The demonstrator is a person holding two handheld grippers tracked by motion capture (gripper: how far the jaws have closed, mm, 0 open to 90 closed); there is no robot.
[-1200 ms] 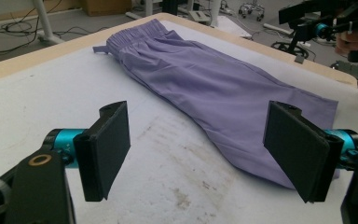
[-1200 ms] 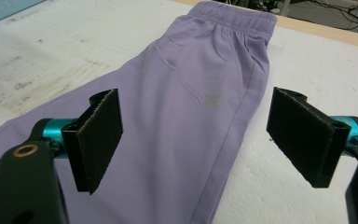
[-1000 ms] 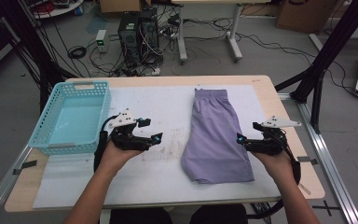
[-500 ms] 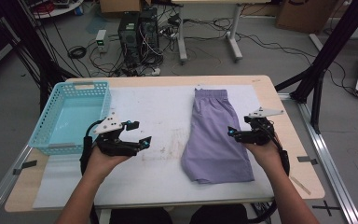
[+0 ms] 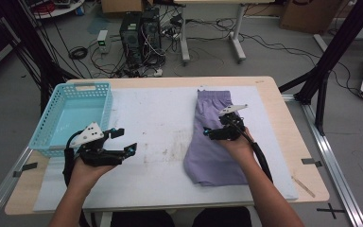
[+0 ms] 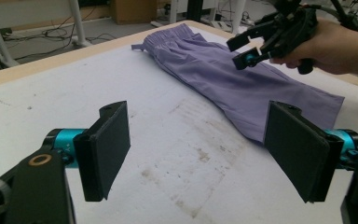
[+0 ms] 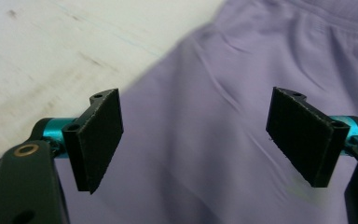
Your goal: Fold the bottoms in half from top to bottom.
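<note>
You are working in a lab: computer towers (image 5: 140, 32) and tangled cables (image 5: 97, 59) sit on the far floor, with black frame posts (image 5: 333, 52) at right.

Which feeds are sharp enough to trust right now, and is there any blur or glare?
High view: dim but even, no glare, right gripper readable. Left gripper view: crisp on the purple shorts. Right gripper view: soft, slightly smeared over the shorts and the white table cover.

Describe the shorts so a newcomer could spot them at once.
Start at the wooden table with its white mat. The shorts lie flat on the mat's right half, waistband at the far end, under the right gripper. They are the only purple cloth; the other item is a blue basket at left.
</note>
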